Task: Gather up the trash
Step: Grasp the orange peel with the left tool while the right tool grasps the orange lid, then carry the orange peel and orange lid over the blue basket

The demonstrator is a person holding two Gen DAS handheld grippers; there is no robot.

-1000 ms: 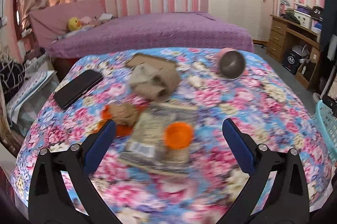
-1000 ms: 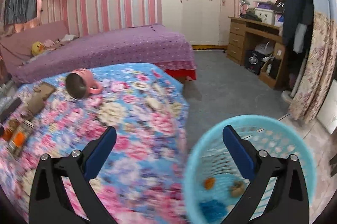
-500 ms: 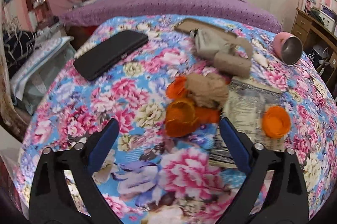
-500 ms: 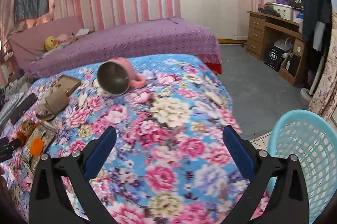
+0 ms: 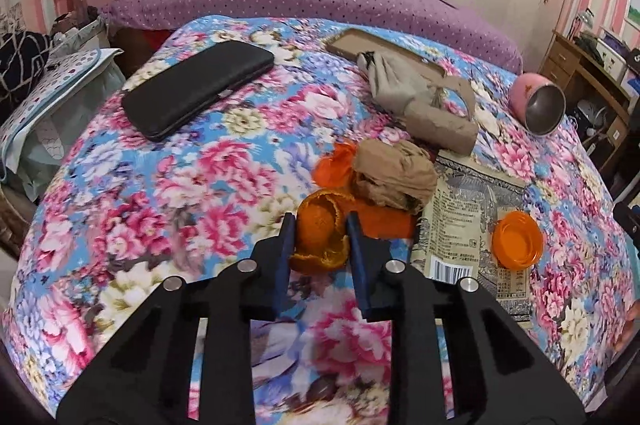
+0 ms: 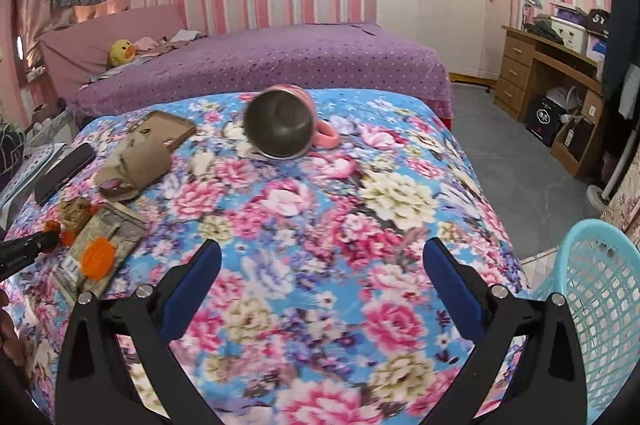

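Note:
A curled orange peel [image 5: 320, 237] lies on the floral tablecloth [image 5: 180, 205]. My left gripper [image 5: 320, 225] is closing with the peel between its blue pads, and both pads touch it. Behind the peel sit a crumpled brown wad [image 5: 394, 177], a printed snack wrapper [image 5: 464, 225] and an orange cap [image 5: 518, 239]. My right gripper [image 6: 323, 247] hangs open over the cloth with nothing between its fingers. The turquoise basket [image 6: 596, 305] stands at the lower right of the right wrist view, beside the table. There the left gripper's tip shows at the far left.
A black wallet [image 5: 200, 87], a tan folded pouch [image 5: 424, 105] and a brown case [image 5: 376, 45] lie farther back. A pink mug [image 6: 280, 125] lies on its side. A purple bed [image 6: 260, 65] stands behind the table, a wooden desk [image 6: 548, 65] to the right.
My left gripper came down and forward to the orange peel and closed around it. My right gripper swung left from above the basket to over the table, still open.

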